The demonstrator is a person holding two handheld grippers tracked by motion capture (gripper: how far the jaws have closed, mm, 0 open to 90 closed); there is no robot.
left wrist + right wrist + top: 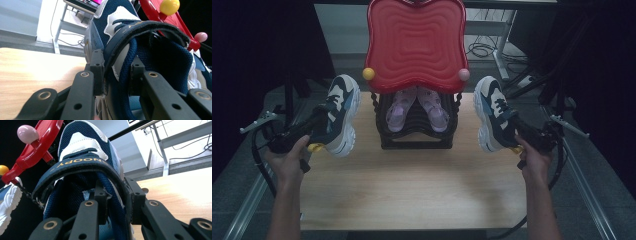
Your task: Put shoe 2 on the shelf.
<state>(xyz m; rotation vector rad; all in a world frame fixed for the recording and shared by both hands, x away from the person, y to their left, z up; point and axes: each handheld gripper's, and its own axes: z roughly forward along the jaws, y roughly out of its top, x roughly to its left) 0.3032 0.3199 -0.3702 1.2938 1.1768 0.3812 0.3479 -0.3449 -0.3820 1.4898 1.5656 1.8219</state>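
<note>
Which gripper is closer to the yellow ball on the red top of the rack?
Left. The left gripper holds a sneaker just below and left of the yellow ball; the right gripper is across the rack, nearer the pink ball.

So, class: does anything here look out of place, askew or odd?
Nothing looks spilled or damaged. One thing is unusual: each navy sneaker, left and right, is held by a gripper beside the rack, while the pink sandals sit paired inside it.

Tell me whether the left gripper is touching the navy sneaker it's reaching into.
Touching. In the left gripper view the left gripper has its jaws clamped on the collar of the navy sneaker, one jaw inside, one outside.
</note>
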